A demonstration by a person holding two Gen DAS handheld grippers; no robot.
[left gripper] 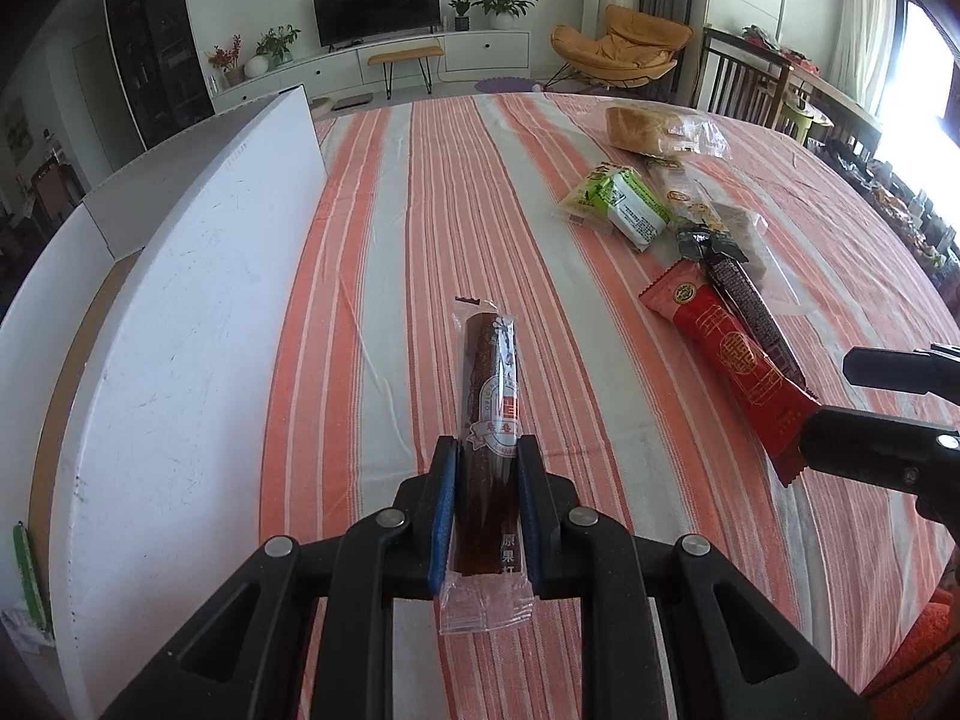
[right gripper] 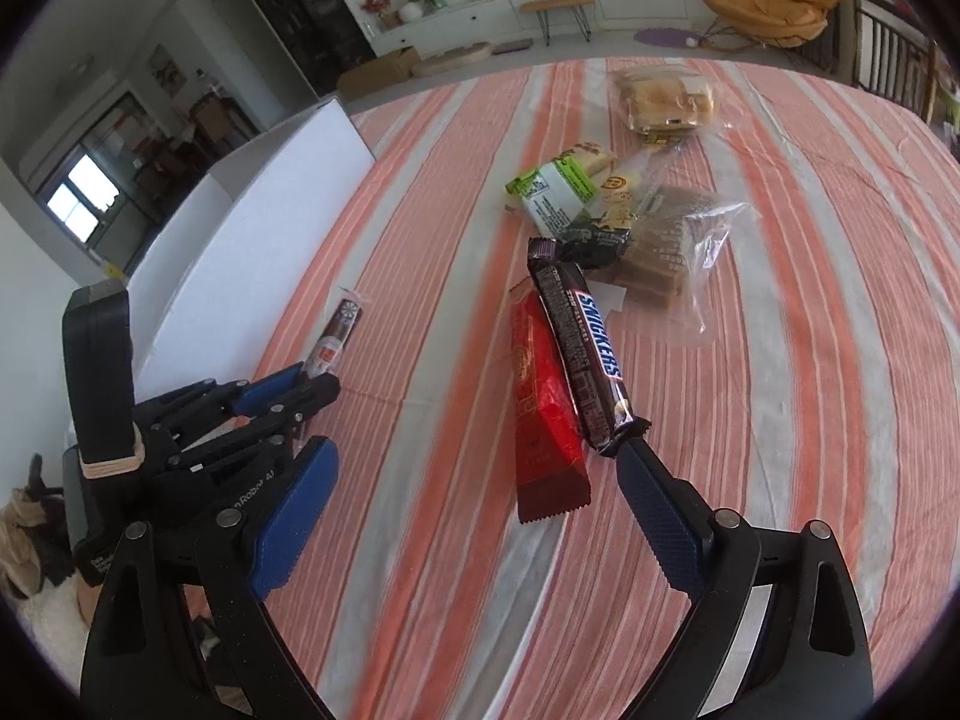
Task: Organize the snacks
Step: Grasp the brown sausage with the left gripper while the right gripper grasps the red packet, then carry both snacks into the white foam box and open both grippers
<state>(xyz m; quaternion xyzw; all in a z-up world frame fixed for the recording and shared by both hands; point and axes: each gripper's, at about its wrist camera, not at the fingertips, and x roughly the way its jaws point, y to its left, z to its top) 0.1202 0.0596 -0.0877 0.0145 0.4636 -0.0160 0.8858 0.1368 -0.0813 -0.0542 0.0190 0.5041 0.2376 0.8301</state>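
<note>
My left gripper (left gripper: 486,456) is shut on a dark brown fruit roll in a clear wrapper (left gripper: 489,396), holding it just over the striped tablecloth (left gripper: 420,210); it also shows in the right wrist view (right gripper: 336,330). My right gripper (right gripper: 474,462) is open and empty, its fingers on either side of the near ends of a red snack packet (right gripper: 543,408) and a Snickers bar (right gripper: 585,354). Both lie on the cloth. The right gripper shows in the left wrist view (left gripper: 840,408) at the red packet (left gripper: 738,372).
A white cardboard box (left gripper: 180,300) stands along the table's left side. Farther back lie a green packet (right gripper: 552,192), a clear bag of brown cakes (right gripper: 666,240) and a bag of bread (right gripper: 660,99). Chairs stand at the far right.
</note>
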